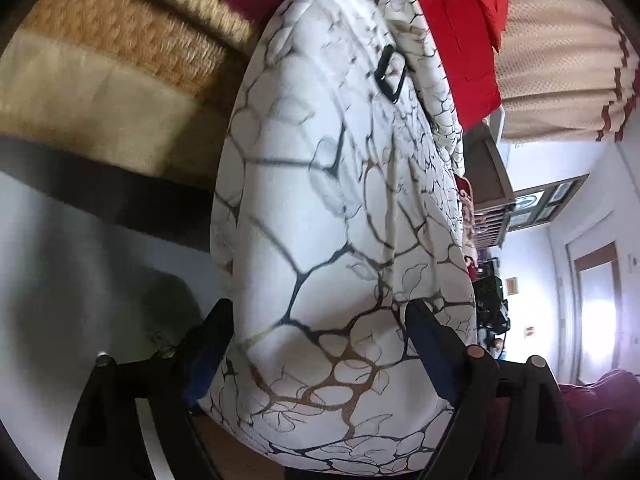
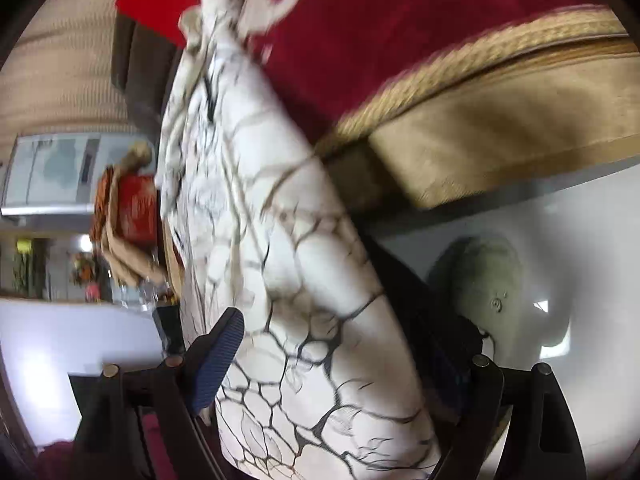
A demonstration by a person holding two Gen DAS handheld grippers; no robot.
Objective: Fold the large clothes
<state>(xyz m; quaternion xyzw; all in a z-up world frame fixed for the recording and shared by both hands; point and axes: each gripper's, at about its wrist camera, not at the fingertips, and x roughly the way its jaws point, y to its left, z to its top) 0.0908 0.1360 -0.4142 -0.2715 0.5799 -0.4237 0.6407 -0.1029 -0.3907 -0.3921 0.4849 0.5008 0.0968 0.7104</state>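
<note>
1. Behind everything you have a red velvet cover (image 2: 400, 40) with gold braid along its edge, a pale floor at the lower left of the left wrist view, and beige curtains (image 1: 560, 60) at its upper right.
2. Your garment (image 1: 340, 220) fills the middle of both views, running from the bottom centre up toward the top of each frame, and it seems to lie over the red cover.
3. Its cloth is white with a crackle print of black, grey and gold-brown lines; a small black buckle (image 1: 390, 74) sits near its upper end.
4. Expect it to be soft, light and floppy, and likely to sag or slip when lifted.
5. Take hold at an edge or corner, pinching a doubled layer rather than the flat middle.
6. Your left gripper (image 1: 320, 344) stands wide, cloth lying between the fingers, pads not pressing on it.
7. Your right gripper (image 2: 344, 356) is wide too; its right finger is hidden behind the cloth, so you cannot tell whether it touches.
</note>
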